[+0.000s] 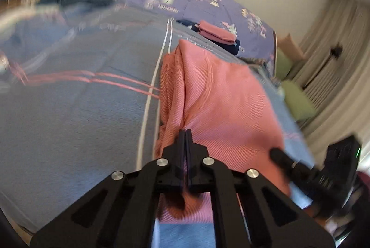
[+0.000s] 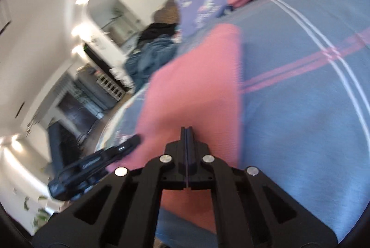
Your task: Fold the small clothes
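Pink garment (image 1: pixel 215 95) lies part-folded on blue striped blanket (image 1: pixel 81 109). L gripper (image 1: pixel 186 132) and R gripper (image 2: pixel 186 130) both clenched above its near edge; cloth pinched or not: can't tell.

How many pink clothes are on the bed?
2. One pink garment lies spread under the hand-held grippers; a folded pink piece sits farther back on dark clothing. The blurred pile may hide more.

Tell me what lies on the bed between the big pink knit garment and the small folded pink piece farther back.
Only bare blue-grey blanket with white stripes separates the pink knit garment from the small folded pink piece, clearest in the left wrist view.
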`<state>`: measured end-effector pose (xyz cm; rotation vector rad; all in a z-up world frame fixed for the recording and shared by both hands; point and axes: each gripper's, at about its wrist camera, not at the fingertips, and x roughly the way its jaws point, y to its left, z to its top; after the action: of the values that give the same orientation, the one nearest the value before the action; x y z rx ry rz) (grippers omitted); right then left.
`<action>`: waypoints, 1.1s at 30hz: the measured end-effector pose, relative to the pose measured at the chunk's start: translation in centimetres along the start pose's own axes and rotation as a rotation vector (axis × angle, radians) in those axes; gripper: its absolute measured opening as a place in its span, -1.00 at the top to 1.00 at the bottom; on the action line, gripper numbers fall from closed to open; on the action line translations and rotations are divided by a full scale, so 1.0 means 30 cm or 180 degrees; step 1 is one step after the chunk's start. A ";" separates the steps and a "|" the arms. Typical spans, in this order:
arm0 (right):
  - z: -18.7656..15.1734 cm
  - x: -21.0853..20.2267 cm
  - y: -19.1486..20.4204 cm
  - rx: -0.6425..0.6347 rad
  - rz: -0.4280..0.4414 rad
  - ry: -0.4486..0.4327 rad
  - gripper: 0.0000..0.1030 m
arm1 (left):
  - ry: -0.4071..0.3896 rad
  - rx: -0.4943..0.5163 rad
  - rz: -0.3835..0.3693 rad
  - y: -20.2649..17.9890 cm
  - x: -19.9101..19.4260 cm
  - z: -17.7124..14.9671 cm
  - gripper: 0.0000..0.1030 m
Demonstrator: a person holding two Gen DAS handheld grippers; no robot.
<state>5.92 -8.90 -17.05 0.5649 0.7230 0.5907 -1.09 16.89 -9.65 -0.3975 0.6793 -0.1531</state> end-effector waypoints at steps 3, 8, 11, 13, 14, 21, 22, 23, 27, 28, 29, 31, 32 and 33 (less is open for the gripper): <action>-0.045 -0.010 -0.021 -0.0023 0.0020 -0.0001 1.00 | -0.0085 0.0510 0.0253 -0.050 -0.017 -0.032 0.91; -0.048 -0.022 -0.001 -0.0189 -0.0081 -0.0008 1.00 | -0.0065 0.0799 0.0323 -0.036 -0.040 -0.017 0.91; -0.015 -0.025 0.009 -0.0139 0.0096 -0.0012 0.94 | -0.0054 0.0705 0.0331 -0.041 -0.087 0.011 0.88; -0.020 -0.042 0.043 -0.0233 0.0239 0.0042 0.94 | -0.0146 0.0641 0.0143 -0.077 -0.131 0.035 0.86; -0.025 -0.030 0.076 -0.0329 0.0324 0.0109 0.94 | -0.0157 0.0625 0.0074 -0.092 -0.139 0.030 0.85; -0.100 0.082 0.128 -0.0647 0.0197 0.0617 0.97 | 0.0228 0.0584 -0.0383 -0.174 -0.029 -0.078 0.84; -0.112 0.089 0.110 -0.0613 0.0197 0.0641 1.00 | 0.0273 0.0588 -0.0368 -0.151 -0.002 -0.108 0.85; -0.118 0.086 0.097 -0.0578 0.0240 0.0647 1.00 | 0.0212 0.0572 -0.0471 -0.134 -0.005 -0.124 0.85; -0.131 0.053 0.076 -0.0584 0.0264 0.0626 1.00 | 0.0216 0.0448 -0.0898 -0.026 -0.037 -0.145 0.89; -0.135 0.048 0.077 -0.0587 0.0263 0.0625 1.00 | 0.0219 0.0487 -0.0891 -0.015 -0.047 -0.150 0.93; -0.134 0.048 0.080 -0.0588 0.0263 0.0623 1.00 | 0.0217 0.0551 -0.0879 -0.006 -0.057 -0.152 0.93; -0.138 0.040 0.082 -0.0567 0.0271 0.0617 1.00 | 0.0212 0.0590 -0.0843 -0.003 -0.077 -0.154 0.93; -0.129 0.032 0.086 -0.0539 0.0277 0.0610 1.00 | 0.0222 0.0570 -0.0836 -0.006 -0.080 -0.151 0.93; -0.125 0.023 0.091 -0.0522 0.0279 0.0576 1.00 | 0.0243 0.0514 -0.0855 -0.012 -0.088 -0.143 0.90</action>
<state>2.76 -5.53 -17.88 0.3956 0.8146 0.7825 -5.85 15.95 -11.01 -0.3275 0.6815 -0.4770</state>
